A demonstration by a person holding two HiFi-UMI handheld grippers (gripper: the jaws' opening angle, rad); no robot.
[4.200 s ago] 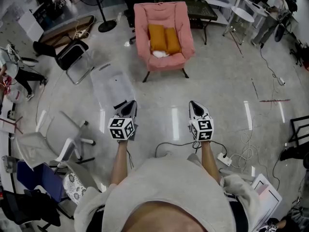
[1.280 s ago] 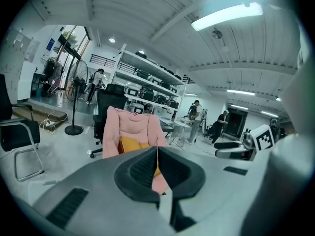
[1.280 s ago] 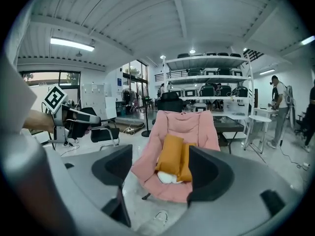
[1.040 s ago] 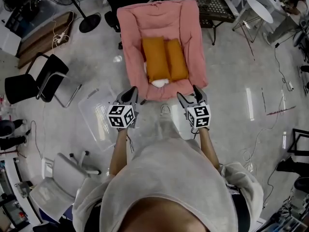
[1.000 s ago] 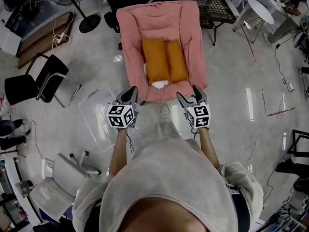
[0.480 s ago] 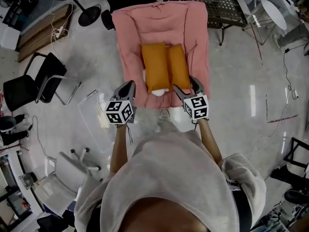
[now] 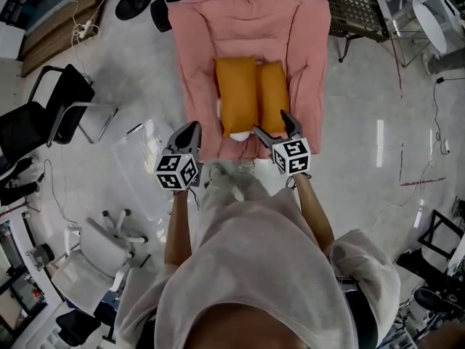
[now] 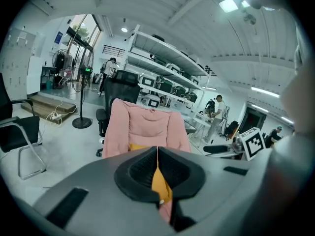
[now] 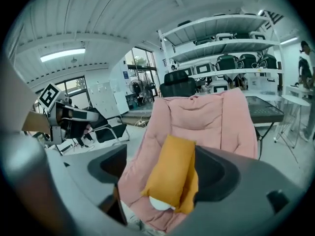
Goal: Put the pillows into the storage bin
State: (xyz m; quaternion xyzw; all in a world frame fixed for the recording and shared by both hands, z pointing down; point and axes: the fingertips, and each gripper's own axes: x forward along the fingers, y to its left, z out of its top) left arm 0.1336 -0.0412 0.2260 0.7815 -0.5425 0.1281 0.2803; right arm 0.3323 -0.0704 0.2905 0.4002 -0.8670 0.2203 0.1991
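Two orange pillows (image 7: 251, 97) lie side by side on the seat of a pink armchair (image 7: 305, 64). A small white thing (image 7: 241, 131) peeks out under their near ends. My right gripper (image 7: 275, 126) hovers at the seat's front edge, just short of the right pillow (image 9: 172, 173). Its jaws have just been opening and stand open with nothing between them. My left gripper (image 7: 190, 128) is at the chair's front left corner, shut and empty. The clear storage bin (image 7: 138, 155) sits on the floor left of the chair, beside my left gripper.
A black chair (image 7: 54, 107) stands left of the bin and a white office chair (image 7: 102, 260) lies at the near left. A black mesh table (image 7: 341, 6) is behind the armchair on the right. Shelves and people (image 8: 215, 117) fill the background.
The armchair has come closer as the person walked up to it. Both grippers have moved forward to its front edge. The right jaws have spread wider.
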